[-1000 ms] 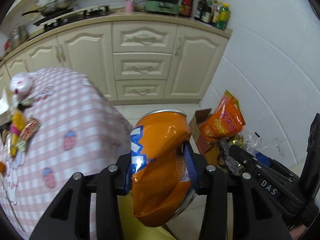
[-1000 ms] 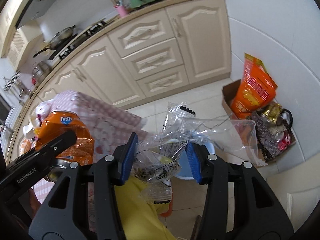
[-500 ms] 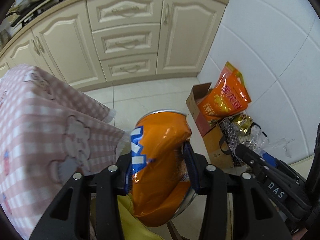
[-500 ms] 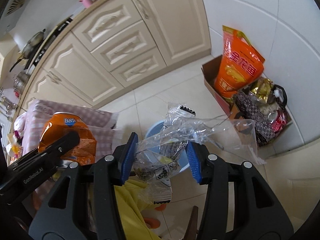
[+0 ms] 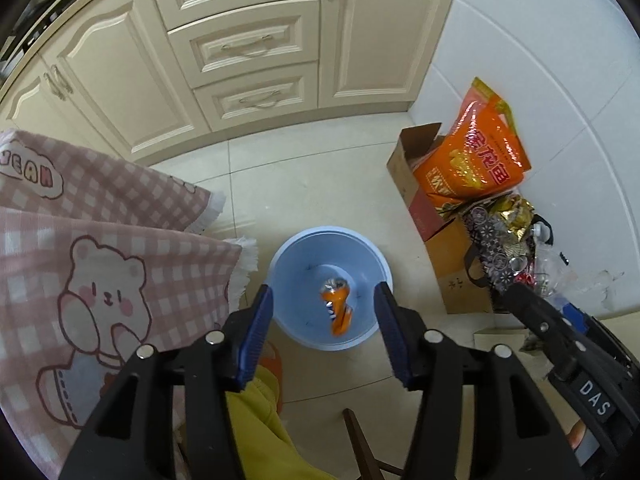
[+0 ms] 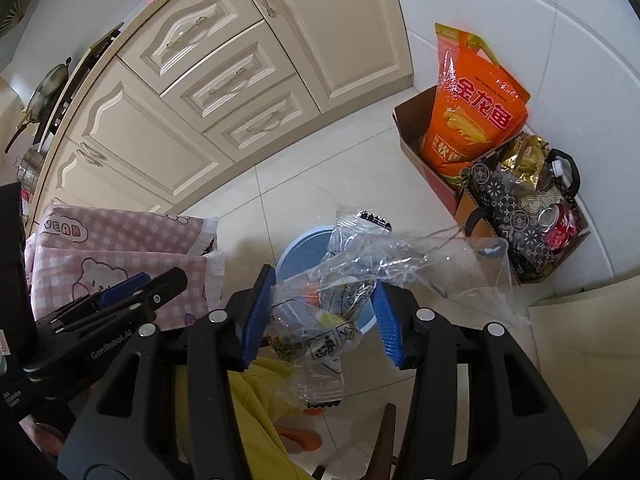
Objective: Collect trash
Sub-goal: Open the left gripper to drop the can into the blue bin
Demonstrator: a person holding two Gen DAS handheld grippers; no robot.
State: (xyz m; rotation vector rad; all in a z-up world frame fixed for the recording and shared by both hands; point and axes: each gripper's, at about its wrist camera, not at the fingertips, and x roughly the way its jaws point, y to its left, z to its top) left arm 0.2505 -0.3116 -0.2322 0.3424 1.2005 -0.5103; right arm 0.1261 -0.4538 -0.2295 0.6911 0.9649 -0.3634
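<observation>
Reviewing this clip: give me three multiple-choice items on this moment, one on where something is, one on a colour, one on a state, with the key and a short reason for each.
1. Where is the crushed orange can?
A. Inside the bin
B. On the checked tablecloth
C. In the cardboard box

2. What colour is the bin on the floor?
A. Green
B. Light blue
C. Red

3. What is the right gripper doing?
A. Standing open with nothing in it
B. Clamped on a pan handle
C. Holding clear plastic wrappers

Key:
1. A, the can lies on the bin's floor, seen from above between the jaws of the left gripper, which are opening with nothing between them.
2. B, its rim and inner wall are pale blue against the cream tiles.
3. C, the clear plastic wrappers are bunched between its blue pads and trail out above the bin.
</observation>
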